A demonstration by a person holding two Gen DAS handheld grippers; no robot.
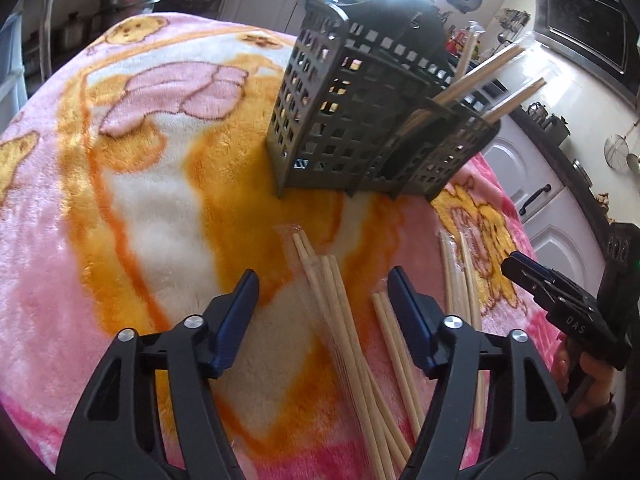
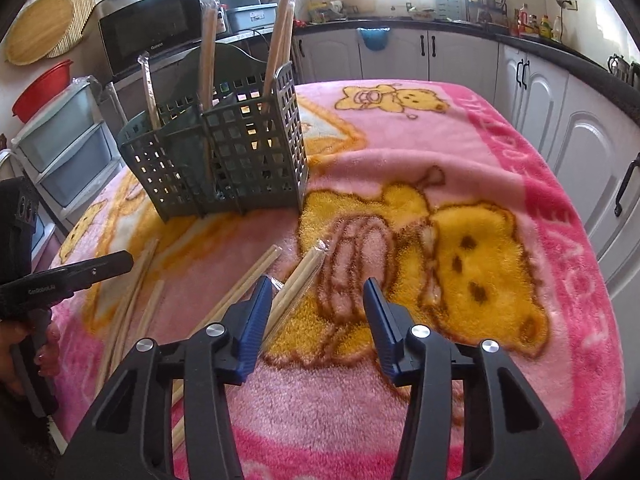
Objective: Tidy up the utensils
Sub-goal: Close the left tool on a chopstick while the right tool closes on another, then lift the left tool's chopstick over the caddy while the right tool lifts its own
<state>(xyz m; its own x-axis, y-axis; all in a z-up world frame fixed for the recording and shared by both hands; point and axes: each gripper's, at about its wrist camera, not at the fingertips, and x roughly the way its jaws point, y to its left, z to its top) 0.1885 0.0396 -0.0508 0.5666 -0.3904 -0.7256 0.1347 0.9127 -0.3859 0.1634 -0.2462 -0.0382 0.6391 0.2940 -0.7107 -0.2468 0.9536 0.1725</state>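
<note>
A dark grey slotted utensil caddy (image 1: 360,120) (image 2: 224,152) stands on a pink bear-print blanket (image 1: 100,220), with several chopsticks upright in its compartments. More bamboo chopsticks, some in clear wrappers, lie loose in front of it. My left gripper (image 1: 323,276) is open low over a wrapped bundle (image 1: 332,304) that runs between its fingers, pads clear of it; a bare pair (image 1: 390,332) lies by its right finger. My right gripper (image 2: 318,282) is open over the blanket, a wrapped pair (image 2: 304,276) lying just inside its left finger. Each gripper shows in the other's view (image 1: 520,266) (image 2: 120,260).
Other chopsticks lie further out (image 1: 460,280) (image 2: 132,300). White kitchen cabinets (image 2: 560,140) run along the table's far and right sides. A microwave (image 2: 148,40) and plastic drawers (image 2: 68,144) stand behind the caddy. A hand (image 2: 16,344) holds the left gripper's grip.
</note>
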